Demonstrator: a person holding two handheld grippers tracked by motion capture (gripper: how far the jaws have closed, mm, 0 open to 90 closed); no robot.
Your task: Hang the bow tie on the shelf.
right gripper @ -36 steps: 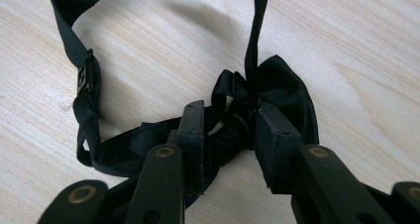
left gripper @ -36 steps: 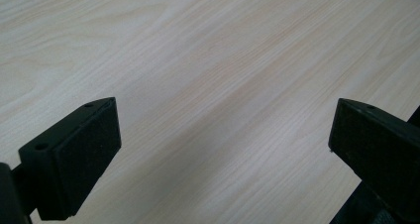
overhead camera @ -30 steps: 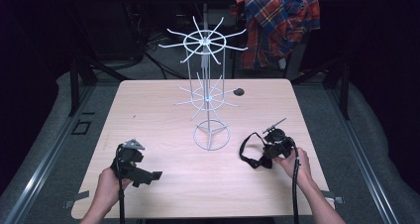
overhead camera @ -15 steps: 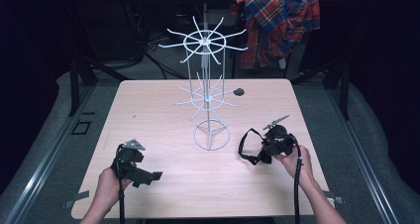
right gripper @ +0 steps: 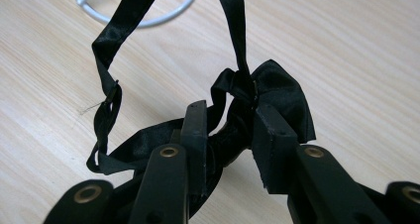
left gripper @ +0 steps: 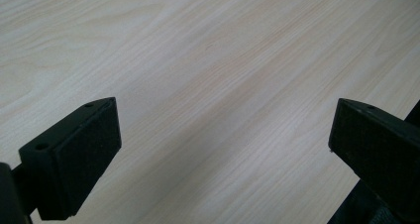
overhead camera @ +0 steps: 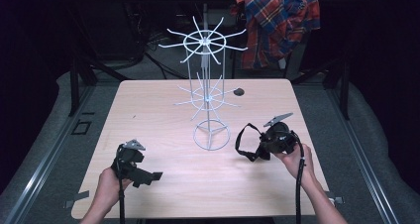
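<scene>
High overhead cam; gripper cams perhaps near table [overhead camera: 163, 110].

Counter [overhead camera: 163, 110]: light wood-grain top, rectangular, grey floor around it. White wire rack [overhead camera: 207, 92] stands upright near centre on ring base, two tiers of spokes. Small dark object [overhead camera: 238, 91] lies toward far edge, just right of rack, too small to tell what. Rest of wood bare.
</scene>
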